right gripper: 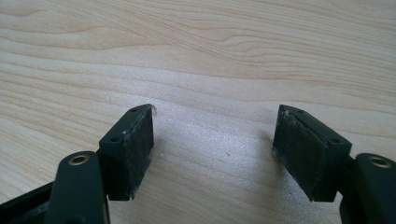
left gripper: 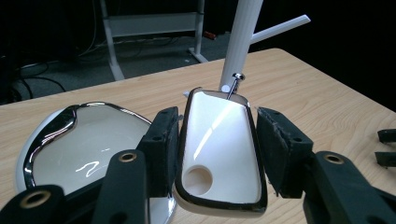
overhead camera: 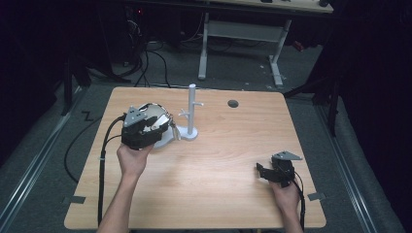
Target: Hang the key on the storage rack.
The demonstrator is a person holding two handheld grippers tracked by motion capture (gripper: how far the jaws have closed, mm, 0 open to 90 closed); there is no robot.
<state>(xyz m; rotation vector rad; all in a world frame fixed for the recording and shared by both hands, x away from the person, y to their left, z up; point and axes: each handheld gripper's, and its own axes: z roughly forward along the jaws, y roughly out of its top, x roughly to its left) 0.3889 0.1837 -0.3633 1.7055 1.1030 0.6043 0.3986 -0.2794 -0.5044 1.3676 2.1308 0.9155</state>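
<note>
A white, chrome-rimmed tapered piece (left gripper: pixel 219 140) with a round hole near its bottom sits between the pads of my left gripper (left gripper: pixel 217 154), which is shut on its two long edges. A thin chrome pin (left gripper: pixel 235 84) sticks up from its far end. Beside it lies a round white chrome-edged part (left gripper: pixel 79 154) on the table. From above, my left gripper (overhead camera: pixel 158 127) holds this white object (overhead camera: pixel 154 112) just left of a white peg stand (overhead camera: pixel 191 111). My right gripper (overhead camera: pixel 262 171) rests open low over bare wood, with nothing between its pads (right gripper: pixel 133 149).
The wooden table (overhead camera: pixel 218 160) has a dark round hole (overhead camera: pixel 233 103) at the back. The stand's post (left gripper: pixel 240 42) rises close behind the held piece. A white desk frame (overhead camera: pixel 243 34) and cables (overhead camera: pixel 145 63) are on the floor beyond.
</note>
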